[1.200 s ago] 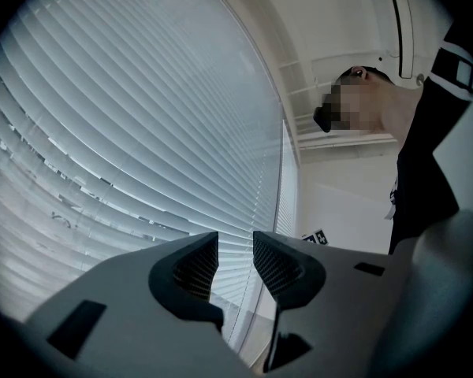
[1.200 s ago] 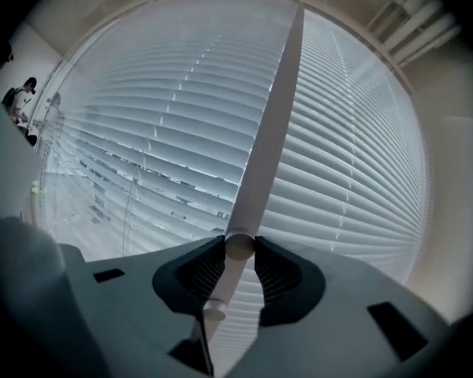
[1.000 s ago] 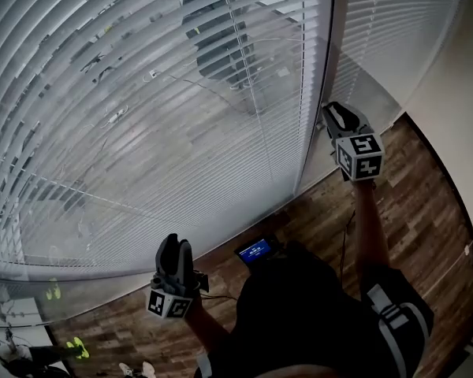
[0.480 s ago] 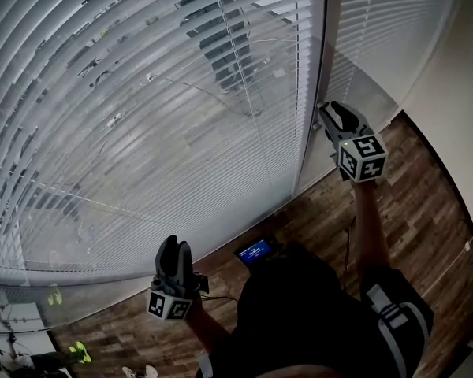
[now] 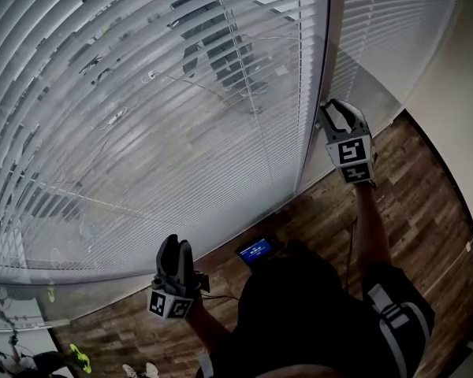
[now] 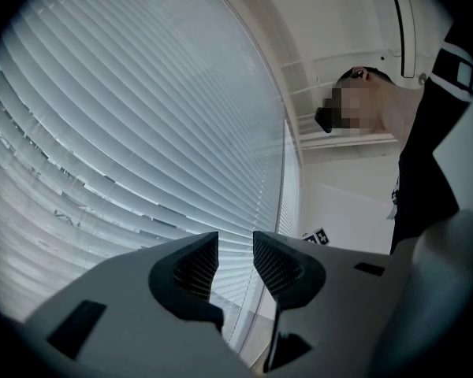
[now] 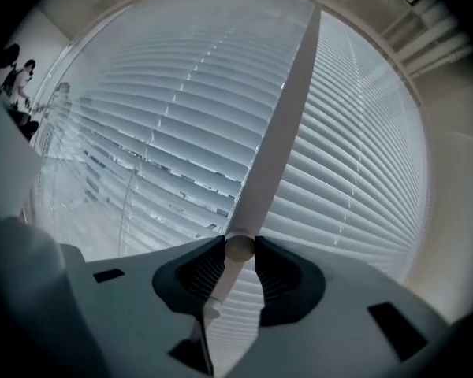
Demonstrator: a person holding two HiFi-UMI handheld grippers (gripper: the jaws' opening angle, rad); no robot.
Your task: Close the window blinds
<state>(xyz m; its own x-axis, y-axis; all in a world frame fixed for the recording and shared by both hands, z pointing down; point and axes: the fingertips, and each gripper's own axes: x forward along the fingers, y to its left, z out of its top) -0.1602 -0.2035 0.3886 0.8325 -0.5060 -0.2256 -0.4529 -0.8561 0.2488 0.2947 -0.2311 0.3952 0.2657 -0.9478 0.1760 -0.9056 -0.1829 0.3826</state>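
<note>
Pinches tilt wand between pads of right gripper, jaws just now easing wider, at right edge of still see-through window blinds, presumably to twist them shut; parks left gripper empty, jaws slightly apart, low before blinds.

Right gripper rolled; jaws apparently loosening round wand.

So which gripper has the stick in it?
The right gripper: the white wand sits between its jaws, which have just been opening slightly. The left gripper, lower down, has nothing between its jaws.
</note>
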